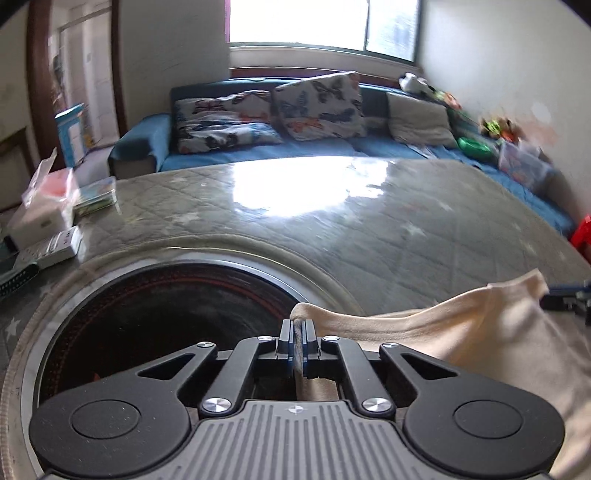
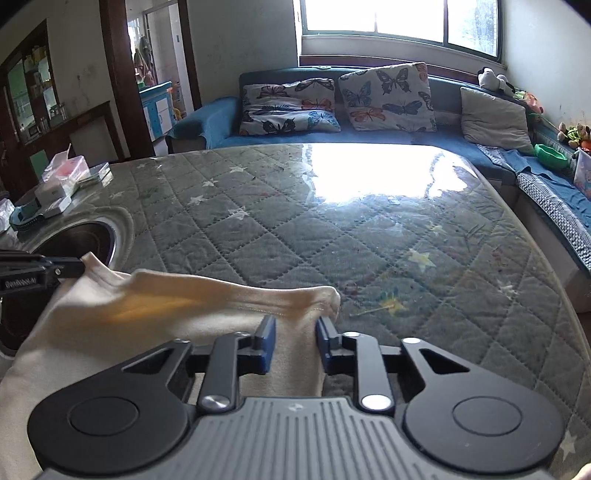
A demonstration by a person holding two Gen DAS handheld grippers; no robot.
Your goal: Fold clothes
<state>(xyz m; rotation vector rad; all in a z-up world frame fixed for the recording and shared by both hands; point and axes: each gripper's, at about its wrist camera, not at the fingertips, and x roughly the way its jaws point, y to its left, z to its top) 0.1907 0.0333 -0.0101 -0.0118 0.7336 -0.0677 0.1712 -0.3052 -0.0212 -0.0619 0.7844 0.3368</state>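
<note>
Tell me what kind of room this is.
Most likely a home living room: a blue sofa with butterfly cushions under a window, and a quilt-covered table in front.

Quilted table [image 2: 332, 229] ahead bare and passable, boxes [image 2: 59, 181] crowd far-left corner — round recessed cooktop [image 1: 155, 306] at left.
</note>
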